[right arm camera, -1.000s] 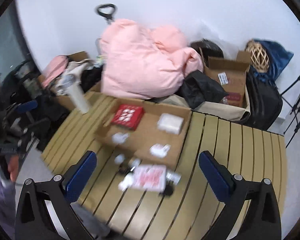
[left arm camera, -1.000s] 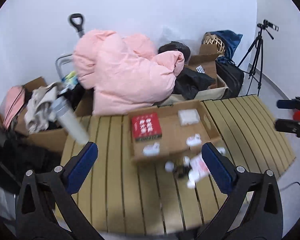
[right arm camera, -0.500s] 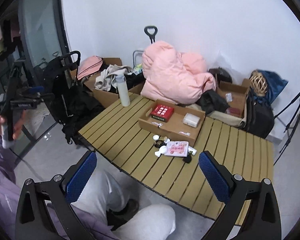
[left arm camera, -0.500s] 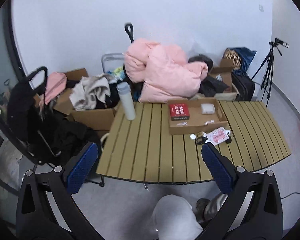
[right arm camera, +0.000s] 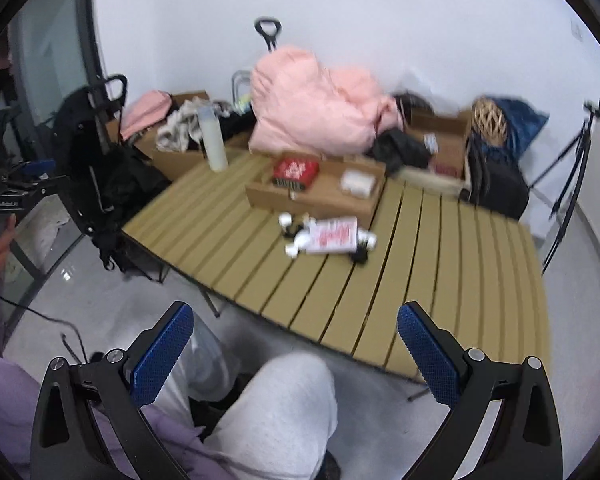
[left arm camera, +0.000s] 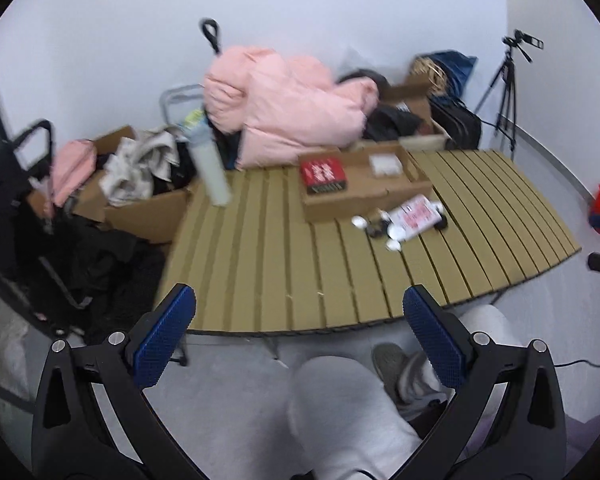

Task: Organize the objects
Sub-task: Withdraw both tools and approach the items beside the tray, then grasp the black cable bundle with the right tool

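A shallow cardboard box (left arm camera: 364, 194) (right arm camera: 320, 196) sits on the slatted wooden table (left arm camera: 300, 256) (right arm camera: 440, 248). It holds a red packet (left arm camera: 322, 172) (right arm camera: 296, 170) and a white packet (left arm camera: 385, 165) (right arm camera: 357, 183). In front of it lie a pink-and-white pouch (left arm camera: 414, 216) (right arm camera: 334, 235) and several small white and black items (left arm camera: 374, 228) (right arm camera: 296, 236). My left gripper (left arm camera: 300, 340) and right gripper (right arm camera: 292, 344) are open and empty, held back over my lap, well short of the table.
A white bottle (left arm camera: 212, 168) (right arm camera: 213, 140) stands at the table's far left corner. A pink jacket (left arm camera: 288, 108) (right arm camera: 316, 104), boxes of clothes (left arm camera: 140, 184), bags and a tripod (left arm camera: 508, 92) crowd the wall behind. My grey-trousered legs (left arm camera: 340, 412) are below.
Both grippers were close over the table a second ago, pulled far back, and now have come somewhat nearer again. The objects on the table have not moved.
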Motion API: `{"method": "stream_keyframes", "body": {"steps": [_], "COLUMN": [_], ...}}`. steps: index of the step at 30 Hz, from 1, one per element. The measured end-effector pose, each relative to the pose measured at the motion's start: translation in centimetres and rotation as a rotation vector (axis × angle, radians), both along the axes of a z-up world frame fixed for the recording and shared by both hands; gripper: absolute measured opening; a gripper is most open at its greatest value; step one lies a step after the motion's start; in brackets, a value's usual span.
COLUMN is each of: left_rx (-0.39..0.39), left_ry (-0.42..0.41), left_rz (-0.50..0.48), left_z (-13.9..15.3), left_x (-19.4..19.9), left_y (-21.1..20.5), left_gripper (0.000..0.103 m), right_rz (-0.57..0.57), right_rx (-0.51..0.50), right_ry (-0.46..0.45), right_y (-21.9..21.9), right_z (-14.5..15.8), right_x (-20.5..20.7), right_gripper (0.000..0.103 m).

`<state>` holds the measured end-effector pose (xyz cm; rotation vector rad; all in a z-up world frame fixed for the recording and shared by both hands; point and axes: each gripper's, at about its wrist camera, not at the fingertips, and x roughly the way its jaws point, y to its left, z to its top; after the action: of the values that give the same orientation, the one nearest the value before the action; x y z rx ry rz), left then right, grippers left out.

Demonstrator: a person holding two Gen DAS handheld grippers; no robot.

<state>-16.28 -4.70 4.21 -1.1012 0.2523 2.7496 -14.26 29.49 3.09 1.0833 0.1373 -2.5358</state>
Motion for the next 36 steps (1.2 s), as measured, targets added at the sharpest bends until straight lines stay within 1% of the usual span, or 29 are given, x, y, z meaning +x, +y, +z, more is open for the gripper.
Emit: {"method": "stream_keyframes", "body": {"steps": [1,2,3,4,6,8,11,12,14,16,17,19,21,22,23,24,25,28,29,30,32,34,35,36], "left_rx": [0.008,0.004,-0.006,-0.015,-0.035,-0.035,0.046,0.102,0.162,0.187,0.187,0.192,0.197,0.191,0.182,0.164,0.147,0.143,0.145,0.150,0.158,0.133,0.119,0.113], "left_ry": [-0.006,-0.013,-0.019,-0.015,0.001,0.009,-0.052,-0.085,-0.110,-0.112,-0.111,-0.118,-0.145,-0.176,-0.192,-0.206,-0.220,-0.271,-0.281,-0.290,-0.298,-0.311,-0.317,-0.298], "left_rz": [-0.012,-0.016,-0.030,-0.042,-0.055,-0.076,-0.105,-0.116,-0.130,-0.150,-0.153,-0.164,-0.186,-0.206,-0.215,-0.224,-0.220,-0.224,-0.228,-0.235,-0.263,-0.278,-0.280,-0.281], "left_z": [-1.5,-2.5,-4.2,-5.5,-7.6,-9.1,-11.6,-12.4,-13.6,-14.9,-15.3,-16.7,-18.2,-19.4,-20.1,-20.9,-21.8,-23.7,-24.0,-24.3,-24.6,-25.2,-25.6,-25.5], "left_x": [-0.9,-1.5,-2.9,-3.9,-6.1,-8.1,-11.8,-13.4,-15.3,-17.4,-17.9,-19.7,-21.4,-22.6,-23.2,-24.1,-25.1,-27.5,-27.9,-28.2,-28.3,-28.4,-28.5,-28.5], "left_y": [0.6,1.1,2.2,3.0,4.7,5.7,6.7,6.9,7.1,8.0,8.4,9.3,10.1,10.8,11.2,11.6,12.0,12.8,13.0,13.3,14.0,14.7,14.9,14.9], "left_gripper": [0.103,0.103,0.103,0.103,0.103,0.103,0.103,0.103,0.103,0.103,0.101,0.099,0.094,0.092,0.091,0.088,0.080,0.065,0.063,0.063,0.063,0.063,0.063,0.062], "right_rz": [-0.007,-0.023,-0.049,-0.069,-0.114,-0.142,-0.156,-0.154,-0.151,-0.130,-0.125,-0.129,-0.174,-0.201,-0.232,-0.229,-0.217,-0.224,-0.229,-0.230,-0.228,-0.228,-0.220,-0.212], "right_rx": [-0.018,-0.032,-0.037,-0.037,-0.041,-0.036,-0.043,-0.051,-0.098,-0.144,-0.145,-0.101,-0.018,0.018,0.064,0.068,0.062,0.060,0.050,0.035,0.033,0.054,0.045,0.036], "right_ry": [-0.012,-0.026,-0.038,-0.044,-0.082,-0.103,-0.100,-0.098,-0.097,-0.095,-0.097,-0.116,-0.128,-0.121,-0.103,-0.099,-0.102,-0.100,-0.113,-0.120,-0.133,-0.143,-0.145,-0.147], "right_y": [0.0,0.1,0.1,0.1,-0.1,-0.4,-1.3,-1.6,-2.0,-2.4,-2.7,-3.2,-3.4,-3.3,-3.2,-3.2,-3.0,-1.9,-1.4,-1.0,-0.4,-0.3,-0.2,-0.2], "right_z": [-1.7,-3.6,-5.4,-6.4,-9.5,-11.5,-13.5,-13.7,-14.7,-15.7,-16.4,-17.9,-19.2,-19.5,-19.9,-20.0,-20.2,-21.1,-21.6,-22.0,-22.7,-23.5,-23.7,-24.0], "right_x": [-0.4,-0.9,-1.6,-2.0,-4.2,-6.1,-9.0,-9.6,-11.8,-13.7,-14.9,-16.8,-19.1,-19.6,-20.6,-20.9,-21.6,-23.5,-24.3,-24.9,-26.0,-26.8,-27.0,-27.3], "right_gripper": [0.103,0.103,0.103,0.103,0.103,0.103,0.103,0.103,0.103,0.103,0.103,0.103,0.103,0.097,0.090,0.071,0.061,0.058,0.056,0.052,0.050,0.047,0.047,0.046]}}
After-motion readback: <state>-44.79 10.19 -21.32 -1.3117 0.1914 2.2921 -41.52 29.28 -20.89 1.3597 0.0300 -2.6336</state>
